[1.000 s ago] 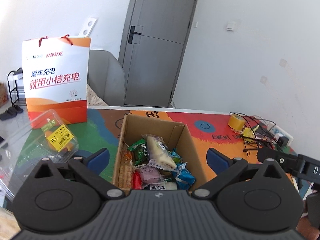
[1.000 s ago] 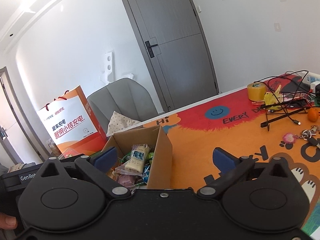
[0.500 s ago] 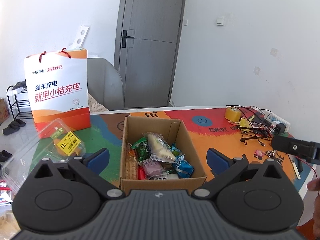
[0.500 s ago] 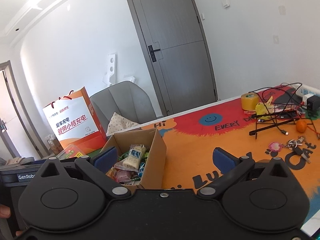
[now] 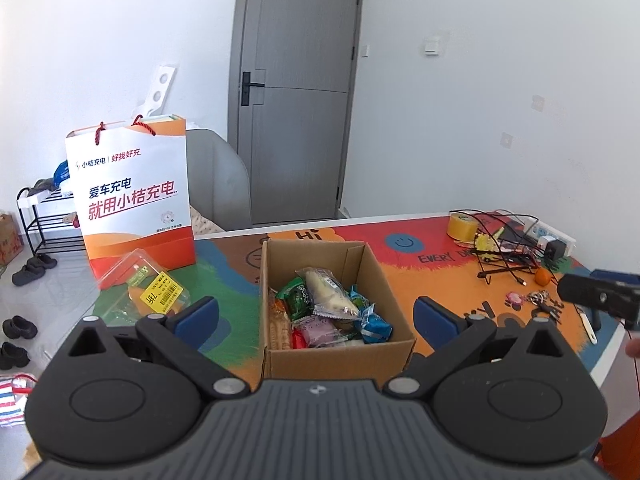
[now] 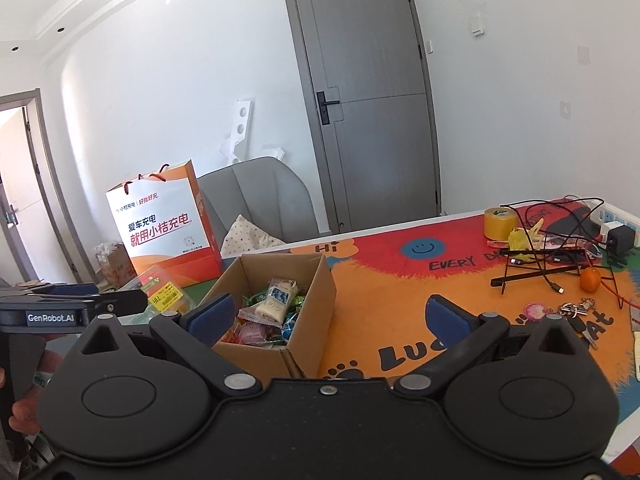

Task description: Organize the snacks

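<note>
At twelve o'clock from your left gripper, the open cardboard box sits on the counter with the wrapped snacks piled inside, framed between the wide-spread, empty fingers. Your right gripper also has its fingers spread wide and holds nothing; from it the box lies at about eleven o'clock, just behind the left finger. A clear plastic container rests at ten o'clock, before the orange paper bag.

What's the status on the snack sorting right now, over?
Left gripper open, empty; right gripper open, empty. Snack packets piled in cardboard box, untouched. Clear clamshell container beside the box; nothing blocking the opening.
</note>
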`<state>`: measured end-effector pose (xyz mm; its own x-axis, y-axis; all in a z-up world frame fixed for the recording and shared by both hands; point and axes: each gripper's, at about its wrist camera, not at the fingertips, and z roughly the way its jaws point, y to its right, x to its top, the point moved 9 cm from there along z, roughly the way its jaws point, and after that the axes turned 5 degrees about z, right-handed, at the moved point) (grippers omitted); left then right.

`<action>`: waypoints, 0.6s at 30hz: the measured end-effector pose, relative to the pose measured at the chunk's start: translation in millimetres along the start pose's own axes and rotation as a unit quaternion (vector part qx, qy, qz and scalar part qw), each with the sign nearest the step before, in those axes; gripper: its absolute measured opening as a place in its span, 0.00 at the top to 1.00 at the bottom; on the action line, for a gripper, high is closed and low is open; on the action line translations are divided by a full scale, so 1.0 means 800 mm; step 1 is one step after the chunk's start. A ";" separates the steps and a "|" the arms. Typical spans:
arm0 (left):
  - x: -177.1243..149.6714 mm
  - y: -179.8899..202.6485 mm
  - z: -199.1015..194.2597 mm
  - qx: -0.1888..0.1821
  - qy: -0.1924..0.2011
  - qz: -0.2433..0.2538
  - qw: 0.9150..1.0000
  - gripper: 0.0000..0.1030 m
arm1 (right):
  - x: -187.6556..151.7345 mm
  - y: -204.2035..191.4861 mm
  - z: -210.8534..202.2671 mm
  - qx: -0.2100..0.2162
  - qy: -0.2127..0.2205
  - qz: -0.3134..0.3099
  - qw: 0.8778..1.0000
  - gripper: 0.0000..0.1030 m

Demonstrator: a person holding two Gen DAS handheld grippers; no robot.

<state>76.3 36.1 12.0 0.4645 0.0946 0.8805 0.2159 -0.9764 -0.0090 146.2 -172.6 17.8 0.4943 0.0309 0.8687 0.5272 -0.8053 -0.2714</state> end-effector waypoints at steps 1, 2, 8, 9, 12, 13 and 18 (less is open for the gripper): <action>-0.001 -0.001 -0.004 -0.001 0.000 0.001 1.000 0.00 | 0.000 0.001 -0.003 -0.001 0.000 0.001 1.000 0.00; -0.002 -0.002 -0.007 -0.002 0.000 0.001 1.000 0.00 | -0.001 0.001 -0.006 -0.001 0.000 0.001 1.000 0.00; -0.003 -0.020 -0.037 0.002 0.012 -0.006 1.000 0.00 | -0.002 0.005 -0.024 -0.005 0.002 0.007 1.000 0.00; -0.002 -0.023 -0.040 0.004 0.014 -0.005 1.000 0.00 | -0.001 0.004 -0.026 -0.005 0.003 0.007 1.000 0.00; 0.000 -0.027 -0.048 0.008 0.019 -0.004 1.000 0.00 | 0.000 0.000 -0.031 -0.005 0.003 0.001 1.000 0.00; 0.001 -0.027 -0.049 0.007 0.020 -0.003 1.000 0.00 | 0.000 -0.001 -0.033 -0.004 0.003 0.000 1.000 0.00; 0.003 -0.019 -0.054 -0.001 0.021 0.002 1.000 0.00 | 0.004 0.000 -0.040 -0.002 0.001 0.005 1.000 0.00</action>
<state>37.0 43.1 34.6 0.4290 0.0824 0.8995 0.2121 -0.9772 -0.0116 126.0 -191.6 33.5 0.4986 0.0221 0.8666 0.5188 -0.8084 -0.2779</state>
